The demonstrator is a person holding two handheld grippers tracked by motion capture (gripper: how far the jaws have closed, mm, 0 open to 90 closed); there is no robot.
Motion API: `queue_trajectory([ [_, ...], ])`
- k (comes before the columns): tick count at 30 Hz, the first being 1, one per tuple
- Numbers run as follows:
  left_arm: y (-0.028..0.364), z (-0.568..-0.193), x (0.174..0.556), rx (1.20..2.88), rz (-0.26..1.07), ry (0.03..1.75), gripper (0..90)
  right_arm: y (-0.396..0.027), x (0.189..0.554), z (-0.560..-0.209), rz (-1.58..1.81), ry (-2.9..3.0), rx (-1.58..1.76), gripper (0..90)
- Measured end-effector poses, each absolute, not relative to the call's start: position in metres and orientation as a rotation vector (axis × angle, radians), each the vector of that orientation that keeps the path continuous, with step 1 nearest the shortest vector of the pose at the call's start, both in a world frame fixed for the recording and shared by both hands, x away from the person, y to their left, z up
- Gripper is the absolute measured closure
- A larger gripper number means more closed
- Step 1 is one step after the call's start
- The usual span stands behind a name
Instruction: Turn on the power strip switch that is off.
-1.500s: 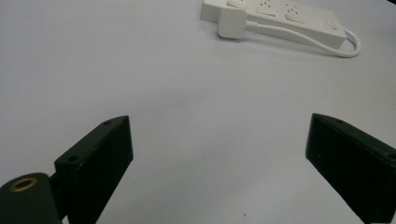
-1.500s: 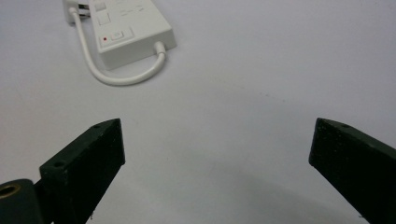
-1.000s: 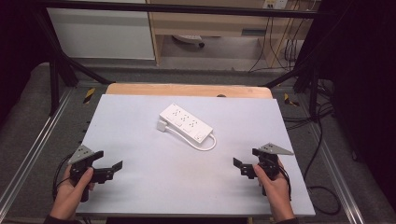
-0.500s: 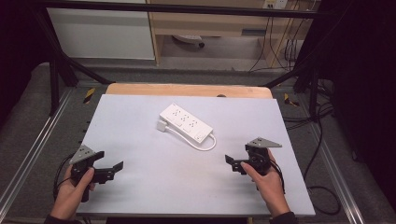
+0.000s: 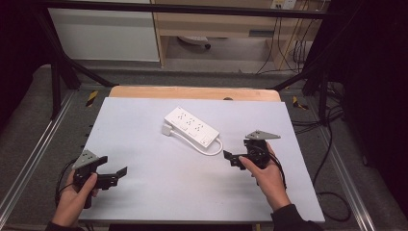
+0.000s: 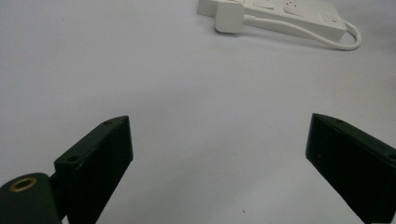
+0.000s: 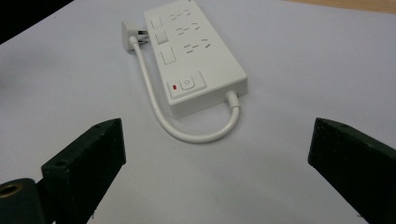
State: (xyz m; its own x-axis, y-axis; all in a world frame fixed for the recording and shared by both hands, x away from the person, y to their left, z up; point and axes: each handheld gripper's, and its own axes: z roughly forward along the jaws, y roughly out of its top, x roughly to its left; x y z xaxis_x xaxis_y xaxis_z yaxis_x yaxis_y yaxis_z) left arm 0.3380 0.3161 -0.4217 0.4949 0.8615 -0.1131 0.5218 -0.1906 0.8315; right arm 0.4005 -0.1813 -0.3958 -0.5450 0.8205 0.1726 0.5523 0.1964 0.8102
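A white power strip lies slanted at the middle of the pale table, its short white cable looping back to a plug at its far end. My right gripper is held just right of the cable loop, open and holding nothing. In the right gripper view the strip and its cable lie just ahead of the open gripper. My left gripper hovers near the table's front left, open and holding nothing. The strip sits far off at the top of the left gripper view.
A wooden strip borders the table's far edge. Metal rails run along both sides. Loose cables lie on the floor at the right, and a white cabinet stands behind.
My right gripper has moved left and away from the person, closing in on the strip's cable loop. The left gripper has hardly moved.
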Motion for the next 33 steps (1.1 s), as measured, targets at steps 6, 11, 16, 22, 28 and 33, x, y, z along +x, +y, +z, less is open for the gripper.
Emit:
queue_trajectory([
  [6, 0.316, -0.422, 0.337, 1.863, 0.485, 1.155, 7.4, -0.171, 0.410, -0.394, 1.242, 2.194, 1.277, 5.0],
  [11, 0.315, -0.423, 0.338, 1.864, 0.482, 1.158, 7.4, -0.163, 0.416, -0.393, 1.233, 2.200, 1.269, 6.2],
  [16, 0.315, -0.423, 0.337, 1.867, 0.480, 1.152, 7.5, -0.157, 0.419, -0.393, 1.228, 2.208, 1.258, 6.6],
  [22, 0.314, -0.423, 0.338, 1.870, 0.483, 1.150, 7.4, -0.149, 0.423, -0.390, 1.228, 2.207, 1.247, 5.6],
  [28, 0.314, -0.423, 0.338, 1.872, 0.483, 1.153, 7.5, -0.143, 0.426, -0.383, 1.230, 2.209, 1.222, 5.7],
  [33, 0.314, -0.423, 0.338, 1.874, 0.482, 1.155, 7.4, -0.137, 0.429, -0.376, 1.237, 2.198, 1.202, 6.1],
])
